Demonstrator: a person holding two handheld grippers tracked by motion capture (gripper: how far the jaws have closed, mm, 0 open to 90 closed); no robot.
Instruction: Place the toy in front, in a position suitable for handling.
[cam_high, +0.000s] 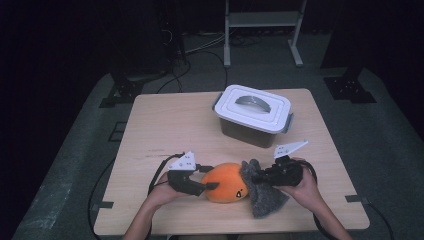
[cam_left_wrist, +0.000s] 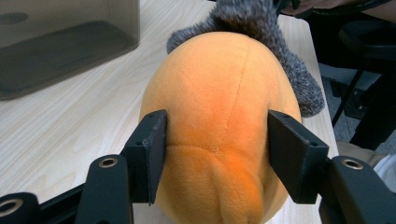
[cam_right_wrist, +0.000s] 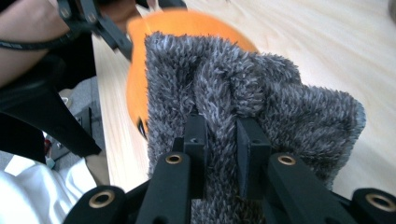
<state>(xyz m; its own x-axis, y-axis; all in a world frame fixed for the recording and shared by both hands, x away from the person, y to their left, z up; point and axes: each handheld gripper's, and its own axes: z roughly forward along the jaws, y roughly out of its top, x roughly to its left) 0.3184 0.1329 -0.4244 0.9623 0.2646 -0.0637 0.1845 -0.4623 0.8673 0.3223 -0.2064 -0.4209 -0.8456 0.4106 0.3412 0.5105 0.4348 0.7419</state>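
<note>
High view looking down on whole desk (cam_high: 165, 125) from person's side. Both gripper views sitting close behind own jaws, facing each other, sharing orange plush toy (cam_left_wrist: 224, 107) and grey cloth (cam_right_wrist: 261, 98).

Tongs (cam_right_wrist: 223, 140) pinching grey cloth (cam_right_wrist: 261, 98) against orange plush (cam_right_wrist: 187, 23)

One wooden table (cam_high: 165, 125) is seen, and on it one lidded plastic storage box (cam_high: 253, 114), one orange plush toy (cam_high: 226, 182) and one grey fluffy cloth (cam_high: 265, 195) are counted. Two handheld grippers are counted: one left gripper (cam_high: 210, 187) and one right gripper (cam_high: 257, 176). Two hands are counted, one on each gripper.
</note>
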